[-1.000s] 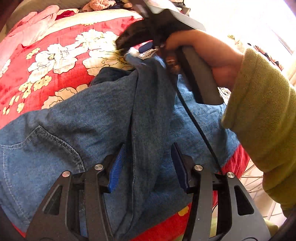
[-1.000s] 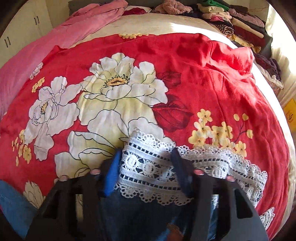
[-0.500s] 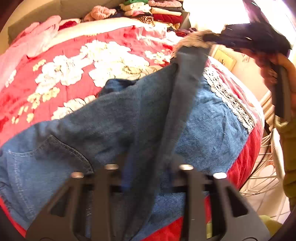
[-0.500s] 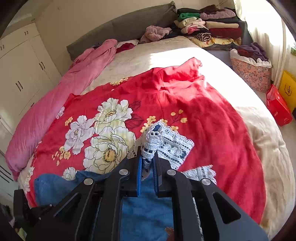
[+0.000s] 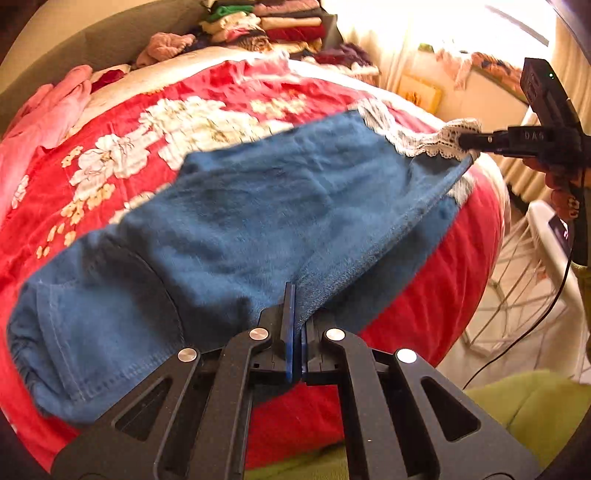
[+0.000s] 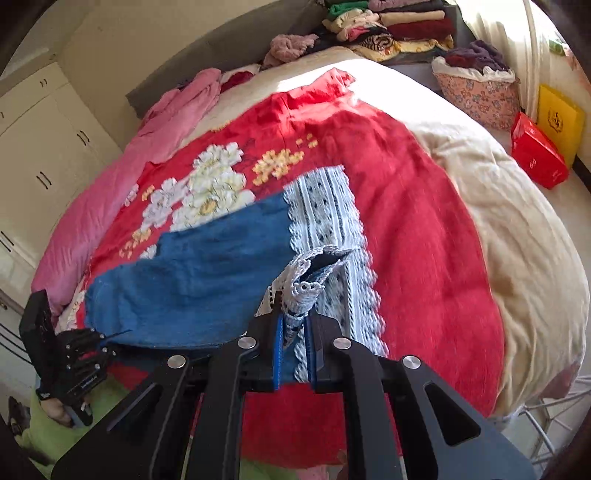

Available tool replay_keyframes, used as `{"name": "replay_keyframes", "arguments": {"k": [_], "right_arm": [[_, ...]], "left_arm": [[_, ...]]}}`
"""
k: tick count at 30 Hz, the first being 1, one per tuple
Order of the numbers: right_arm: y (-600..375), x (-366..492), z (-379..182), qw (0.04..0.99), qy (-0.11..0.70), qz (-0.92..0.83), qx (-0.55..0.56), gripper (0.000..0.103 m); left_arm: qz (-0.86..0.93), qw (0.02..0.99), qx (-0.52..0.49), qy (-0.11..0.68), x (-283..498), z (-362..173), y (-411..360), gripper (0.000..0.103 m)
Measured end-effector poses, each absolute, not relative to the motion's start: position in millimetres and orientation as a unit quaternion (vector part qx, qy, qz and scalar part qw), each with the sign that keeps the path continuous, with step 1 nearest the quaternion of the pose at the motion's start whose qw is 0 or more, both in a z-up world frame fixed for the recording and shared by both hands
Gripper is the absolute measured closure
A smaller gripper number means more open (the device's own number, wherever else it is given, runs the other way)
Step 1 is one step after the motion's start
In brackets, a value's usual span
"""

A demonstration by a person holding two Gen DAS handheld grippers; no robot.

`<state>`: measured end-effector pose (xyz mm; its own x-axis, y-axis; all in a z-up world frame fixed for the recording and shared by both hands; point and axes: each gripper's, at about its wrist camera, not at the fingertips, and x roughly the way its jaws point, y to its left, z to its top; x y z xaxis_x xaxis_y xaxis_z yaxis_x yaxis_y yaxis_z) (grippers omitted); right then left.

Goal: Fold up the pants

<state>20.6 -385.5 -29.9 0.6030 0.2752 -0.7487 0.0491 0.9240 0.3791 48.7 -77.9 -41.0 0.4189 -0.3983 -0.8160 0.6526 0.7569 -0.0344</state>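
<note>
Blue denim pants point(image 5: 229, 221) with a white lace hem point(image 5: 424, 138) lie stretched over a red floral blanket point(image 5: 155, 110). My left gripper point(image 5: 294, 295) is shut on the near side seam of the upper leg, near the hip. My right gripper point(image 6: 295, 317) is shut on the lace hem point(image 6: 303, 291) of that same leg, and it shows at the far right of the left wrist view as the right gripper point(image 5: 465, 140) with a hand behind it. Between the two grips the upper leg's edge is lifted taut. The lower leg point(image 6: 207, 266) lies flat on the blanket.
Folded clothes point(image 6: 388, 26) are stacked at the head of the bed, with a floral basket point(image 6: 476, 92) and a red box point(image 6: 535, 155) beside it. A pink quilt point(image 6: 122, 177) runs along the far side. A white wire rack point(image 5: 517, 288) stands off the bed's corner.
Both grippers closed on the pants. The right gripper carried the lace hem away to the right, pulling the upper leg out straight; the left rose slightly with the seam.
</note>
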Motion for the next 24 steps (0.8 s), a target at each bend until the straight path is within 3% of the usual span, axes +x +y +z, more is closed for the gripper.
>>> {"name": "replay_keyframes", "arguments": {"k": [7, 9, 11, 20, 22, 23, 24], "right_arm": [[-391.1, 8.4, -54.8, 0.873, 0.439, 0.05, 0.204, 0.086], [-393.6, 8.5, -55.8, 0.872, 0.438, 0.052, 0.211, 0.086], [-393.8, 6.8, -52.3, 0.877, 0.431, 0.054, 0.207, 0.093], [-399.7, 3.2, -69.5, 0.888, 0.424, 0.034, 0.174, 0.092], [-401.0, -1.1, -64.4, 0.891, 0.42, 0.034, 0.169, 0.081], [-403.5, -3.5, -61.0, 0.893, 0.419, 0.026, 0.162, 0.072], [-407.6, -7.5, -55.9, 0.896, 0.414, 0.016, 0.156, 0.069]], "left_arm": [[-0.306, 0.823, 0.156, 0.453, 46.5, -49.4, -81.4, 0.102], [-0.303, 0.821, 0.162, 0.457, 45.3, -52.1, -83.5, 0.102], [-0.299, 0.821, 0.165, 0.458, 44.0, -52.7, -84.4, 0.102], [-0.293, 0.817, 0.18, 0.463, 40.9, -59.1, -92.6, 0.098], [-0.293, 0.818, 0.177, 0.463, 40.5, -57.9, -91.7, 0.098], [-0.291, 0.818, 0.175, 0.464, 39.9, -56.7, -90.6, 0.094], [-0.291, 0.819, 0.173, 0.464, 38.6, -55.6, -89.7, 0.084]]}}
